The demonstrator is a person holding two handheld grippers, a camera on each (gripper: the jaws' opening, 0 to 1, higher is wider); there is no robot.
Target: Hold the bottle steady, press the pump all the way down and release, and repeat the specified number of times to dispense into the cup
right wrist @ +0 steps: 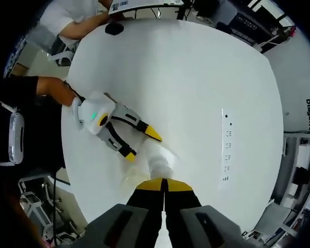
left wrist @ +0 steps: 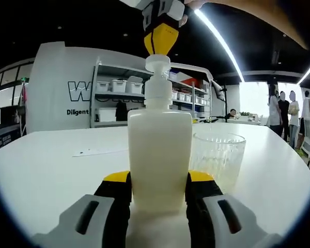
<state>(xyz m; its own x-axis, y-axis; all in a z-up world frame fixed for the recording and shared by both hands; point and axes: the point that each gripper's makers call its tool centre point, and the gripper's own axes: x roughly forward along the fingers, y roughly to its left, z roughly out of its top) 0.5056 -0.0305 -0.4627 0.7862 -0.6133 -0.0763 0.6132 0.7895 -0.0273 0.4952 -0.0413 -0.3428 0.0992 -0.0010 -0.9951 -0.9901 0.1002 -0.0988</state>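
At the bottom centre of the left gripper view, the left gripper point(left wrist: 159, 188) is clamping the cream-coloured pump bottle point(left wrist: 159, 155) between its yellow-tipped jaws, keeping it upright on the white table point(left wrist: 51, 160). The right gripper point(left wrist: 161, 39) is coming down from the top of the frame, its yellow tip touching the pump head point(left wrist: 158, 63). Just right of the bottle, a clear cup point(left wrist: 218, 155) is standing under the spout. In the right gripper view, the right gripper's jaws are sitting pressed together over the pump, at lower centre, gripping nothing. In the far right background, people are standing.
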